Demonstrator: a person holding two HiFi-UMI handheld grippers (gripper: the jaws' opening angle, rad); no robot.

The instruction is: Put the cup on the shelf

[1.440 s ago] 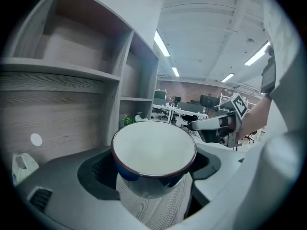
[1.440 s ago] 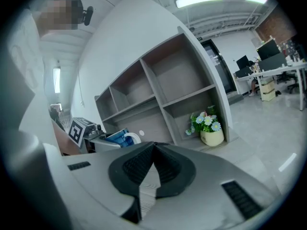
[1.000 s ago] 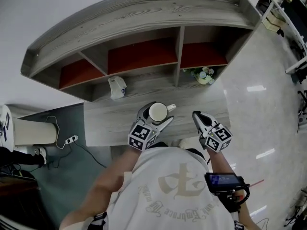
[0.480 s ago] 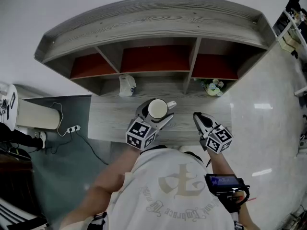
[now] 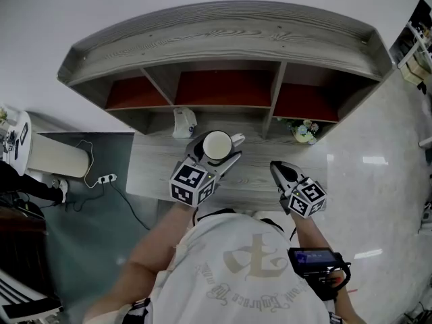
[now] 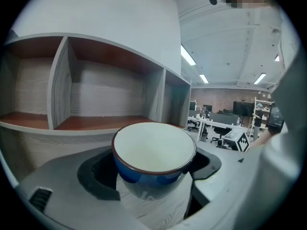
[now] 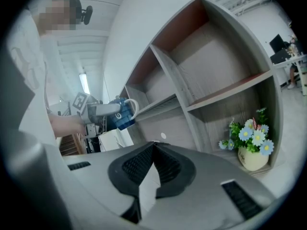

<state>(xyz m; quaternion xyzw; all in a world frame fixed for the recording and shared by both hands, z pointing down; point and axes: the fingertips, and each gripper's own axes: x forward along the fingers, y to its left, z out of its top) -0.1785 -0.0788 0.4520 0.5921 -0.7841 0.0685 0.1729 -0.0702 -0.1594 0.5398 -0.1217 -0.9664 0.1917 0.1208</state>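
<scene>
Over the grey wood-grain ledge (image 5: 256, 184), head view: your L gripper (image 5: 216, 151) clamps the cup (image 5: 217, 144), a round mug w/ a white inside and a small handle toward the right. It is held in front of the middle bay of the shelf (image 5: 229, 36). The shelf has a curved, grained grey top and three bays w/ matt red-brown boards. Your R gripper (image 5: 276, 170) hangs to the right, well apart from the cup, jaws together. A small white object (image 5: 182, 122) at the back of the ledge is too small to identify. The flower pot (image 5: 304, 131) sits half hidden under the right bay. The floor (image 5: 378, 181) is glossy w/ light reflections. Your torso (image 5: 250, 262) covers the ledge's near edge.

L gripper view: the L gripper (image 6: 153, 172) stands wide, both jaws pressed on the cup (image 6: 153, 152). The cup's wall is glossy blue, its rim dark red-brown, its inside plain white. The handle is out of sight and the base is cut off by the jaws. Grained wood shows below; contact w/ it can't be judged here.

R gripper view: the R gripper (image 7: 153, 152) is closed, its ribbed black pads (image 7: 170, 165) meeting at the tips w/ nothing between. Far left, the cup (image 7: 122, 115), blue w/ a white loop handle, is held in the air in front of the shelf (image 7: 225, 90). The cream flower pot (image 7: 253, 157) holds blue and white blooms.
</scene>
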